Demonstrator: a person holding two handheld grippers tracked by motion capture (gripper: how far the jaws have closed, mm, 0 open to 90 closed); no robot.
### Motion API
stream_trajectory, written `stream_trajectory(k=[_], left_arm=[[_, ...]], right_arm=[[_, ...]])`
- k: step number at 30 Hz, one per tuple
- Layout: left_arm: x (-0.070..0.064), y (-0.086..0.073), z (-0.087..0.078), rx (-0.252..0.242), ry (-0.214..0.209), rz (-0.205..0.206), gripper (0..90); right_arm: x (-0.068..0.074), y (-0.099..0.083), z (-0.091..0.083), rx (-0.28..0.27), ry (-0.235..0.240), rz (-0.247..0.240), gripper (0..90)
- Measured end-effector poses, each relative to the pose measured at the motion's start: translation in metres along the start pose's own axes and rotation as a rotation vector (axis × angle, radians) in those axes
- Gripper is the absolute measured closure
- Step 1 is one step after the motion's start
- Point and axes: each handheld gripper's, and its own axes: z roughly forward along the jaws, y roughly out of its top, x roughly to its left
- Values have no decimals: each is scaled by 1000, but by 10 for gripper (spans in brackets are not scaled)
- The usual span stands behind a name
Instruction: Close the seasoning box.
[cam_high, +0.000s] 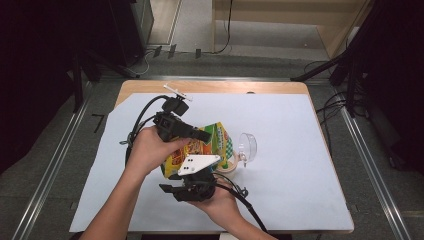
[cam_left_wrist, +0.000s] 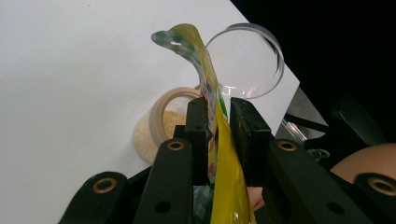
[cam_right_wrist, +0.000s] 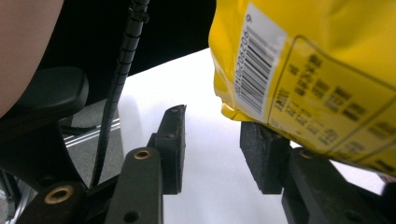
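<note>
Table: white sheet-covered table (cam_high: 300, 165); work at its centre.
Bag: yellow printed foil snack bag (cam_high: 212, 142), held up, tilted over the jar.
Jar: clear glass jar with hinged round lid (cam_left_wrist: 163, 121), lid open; pale crumbs inside, part-filled.
Left gripper (cam_left_wrist: 218, 116): jaws clamped on the bag's edge.
Right gripper (cam_right_wrist: 212, 154): jaws apart, gripping nothing; bag rests on one jaw.
Progress: pouring apparently underway; emptying and closing the lid remain.
</note>
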Motion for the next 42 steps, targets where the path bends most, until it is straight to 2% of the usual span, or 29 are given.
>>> stream_trajectory(k=[5,9,14,17,22,30,37,42], left_arm=[[4,-4,-1,12,3,1,796],[7,-6,-1,18,-15,-3,814],[10,-7,2,29,-37,16,815],[10,-6,8,46,-35,31,818],[11,-4,14,59,-45,33,821],[10,-5,19,87,-36,54,840],[13,-7,16,99,-54,52,882],[16,-8,9,99,-44,54,891]], right_arm=[[1,-6,5,8,16,17,569],[0,-10,7,13,24,36,564],[0,-11,9,21,26,27,551],[0,-12,11,36,19,9,552],[-1,-15,12,52,15,5,555],[-2,-19,15,78,17,-3,558],[-2,-20,16,81,22,-3,530],[-5,-22,16,72,29,12,502]])
